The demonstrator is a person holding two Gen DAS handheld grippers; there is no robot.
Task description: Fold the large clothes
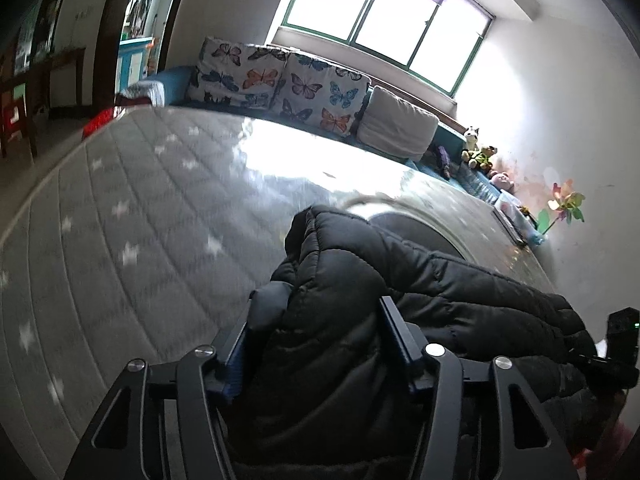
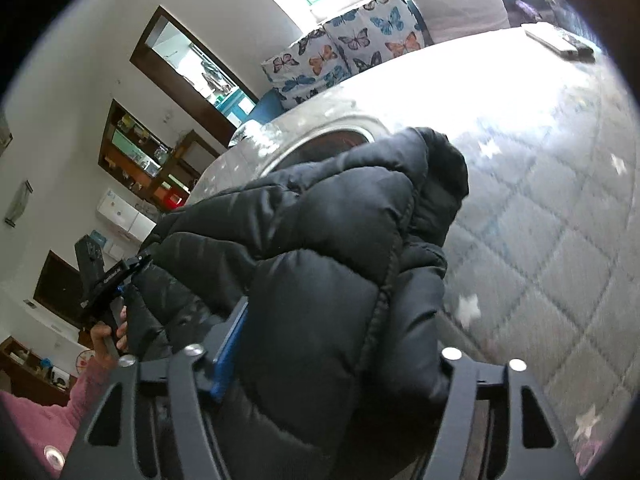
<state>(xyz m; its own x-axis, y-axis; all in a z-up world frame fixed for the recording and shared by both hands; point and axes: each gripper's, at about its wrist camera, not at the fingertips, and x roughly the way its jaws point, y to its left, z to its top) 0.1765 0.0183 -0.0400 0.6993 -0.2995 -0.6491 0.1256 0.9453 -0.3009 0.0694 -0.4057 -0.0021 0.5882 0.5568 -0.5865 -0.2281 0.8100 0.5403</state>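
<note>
Both sets of jaws pinch thick folds of the black puffer jacket (image 1: 400,280), left gripper (image 1: 316,312) and right gripper (image 2: 340,320) holding it lifted over the quilted mattress (image 1: 140,208); slick padded fabric could slip free, dropping one side unevenly.

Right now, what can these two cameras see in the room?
puffer jacket: one, black, held up over the mattress by both grippers
mattress: one, grey quilted, white stars
butterfly cushions: two, white with coloured butterflies, beyond the mattress
plain cushion: one, beige, beside them
soft toys: several, by the wall
pinwheel: one, multicoloured, at the wall
window: one, green frame
left gripper: black, clamping jacket
right gripper: black, clamping jacket
</note>
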